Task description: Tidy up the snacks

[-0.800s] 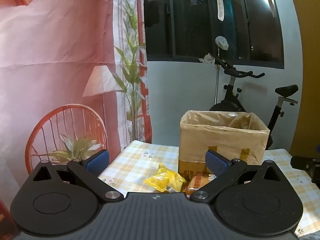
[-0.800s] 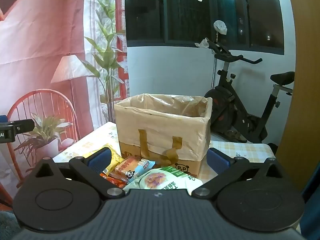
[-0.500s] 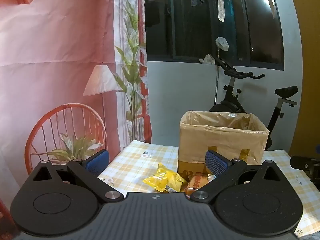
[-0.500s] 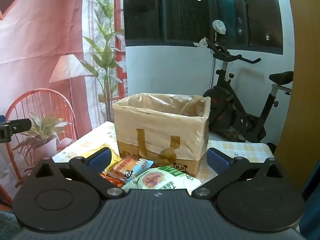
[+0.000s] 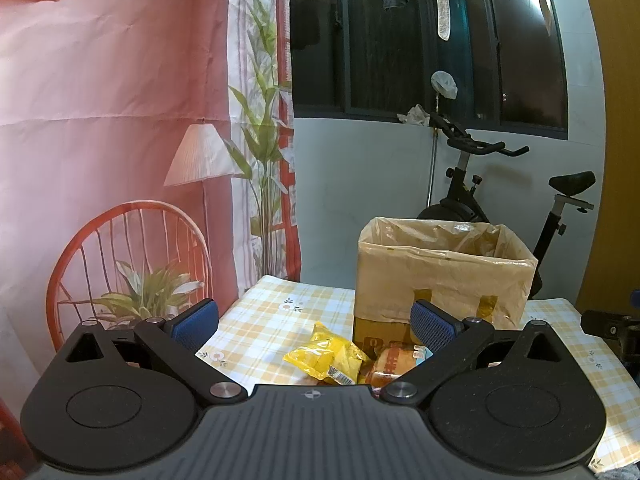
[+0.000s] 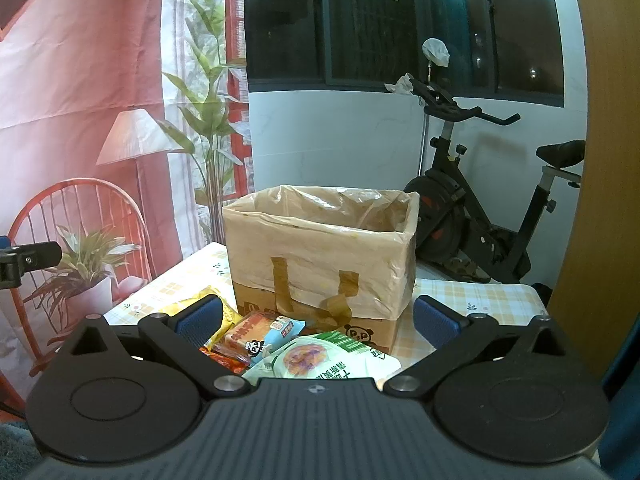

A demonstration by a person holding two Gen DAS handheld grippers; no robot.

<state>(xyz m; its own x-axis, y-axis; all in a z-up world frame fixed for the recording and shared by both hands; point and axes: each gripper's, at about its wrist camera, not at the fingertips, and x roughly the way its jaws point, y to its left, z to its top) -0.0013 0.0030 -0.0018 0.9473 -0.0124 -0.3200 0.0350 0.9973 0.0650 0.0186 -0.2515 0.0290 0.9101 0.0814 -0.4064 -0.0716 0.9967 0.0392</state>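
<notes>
Both my grippers, left (image 5: 314, 322) and right (image 6: 316, 318), gape empty; snacks (image 6: 256, 338) before box (image 6: 320, 248) unpicked; grab next.

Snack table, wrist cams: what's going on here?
A person holds a gripper in each hand above a checked table. The left gripper and the right gripper are both wide open with nothing between their fingers. A yellow packet, a bread packet and a green-and-white pouch lie in front of a plastic-lined cardboard box. Nothing is picked up yet.
</notes>
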